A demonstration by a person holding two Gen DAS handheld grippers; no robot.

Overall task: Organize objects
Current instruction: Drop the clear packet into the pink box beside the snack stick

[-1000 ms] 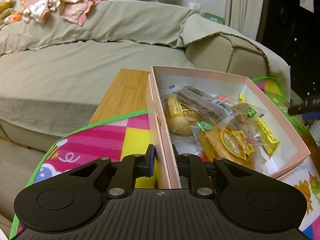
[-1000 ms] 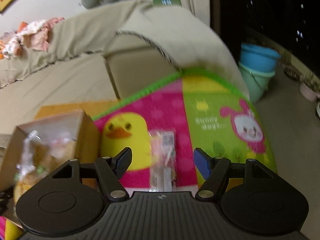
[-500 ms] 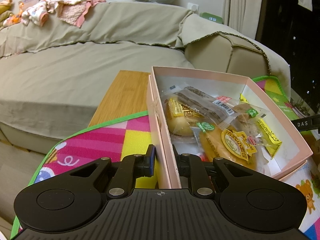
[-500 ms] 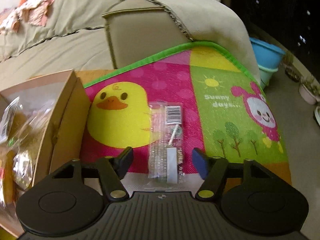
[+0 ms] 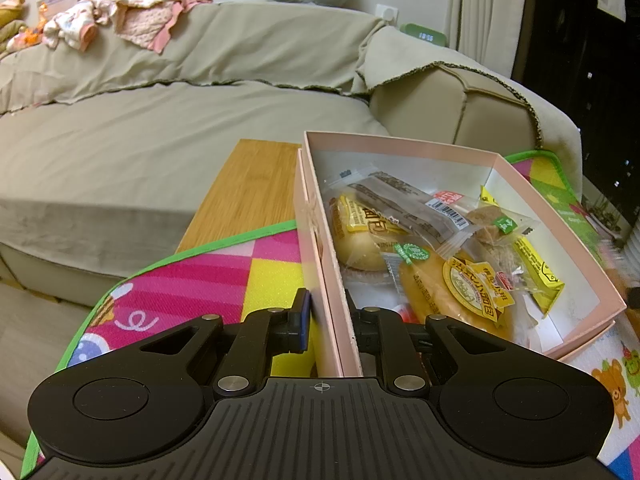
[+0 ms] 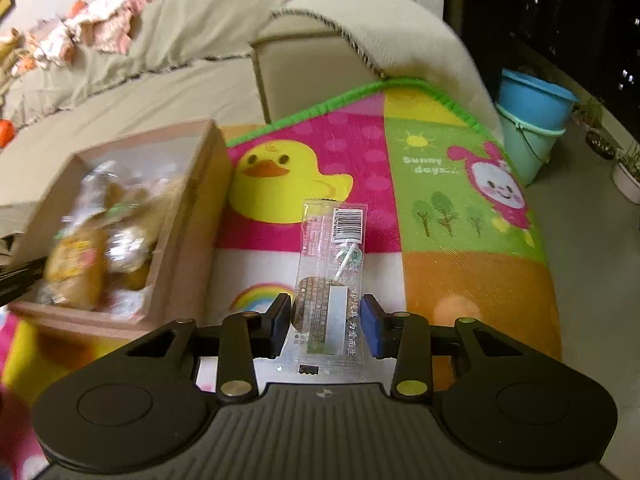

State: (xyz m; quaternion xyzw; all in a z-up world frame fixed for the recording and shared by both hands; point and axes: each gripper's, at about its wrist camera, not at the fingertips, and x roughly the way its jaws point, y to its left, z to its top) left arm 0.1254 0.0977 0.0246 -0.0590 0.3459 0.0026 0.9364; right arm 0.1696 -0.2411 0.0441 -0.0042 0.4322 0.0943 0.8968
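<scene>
A pink cardboard box (image 5: 560,240) stands on a colourful cartoon play mat (image 5: 200,280). Several wrapped buns and snack packets (image 5: 452,280) lie inside it. My left gripper (image 5: 328,320) is shut on the box's near left wall, one finger inside and one outside. In the right wrist view the same box (image 6: 188,216) is blurred at the left. A clear snack packet (image 6: 334,264) with a barcode lies flat on the mat to its right. My right gripper (image 6: 326,322) straddles the packet's near end. Its jaws are closing, and the blue pads stand right at the packet's edges.
A beige sofa (image 5: 160,140) with clothes on its back curves behind the mat. A strip of wooden tabletop (image 5: 248,188) shows left of the box. Stacked blue and green buckets (image 6: 532,120) and plant pots (image 6: 628,172) stand on the floor at right.
My right gripper has moved in over the clear packet, and its jaws have narrowed around the packet's near end. The left gripper keeps its hold on the box wall without moving.
</scene>
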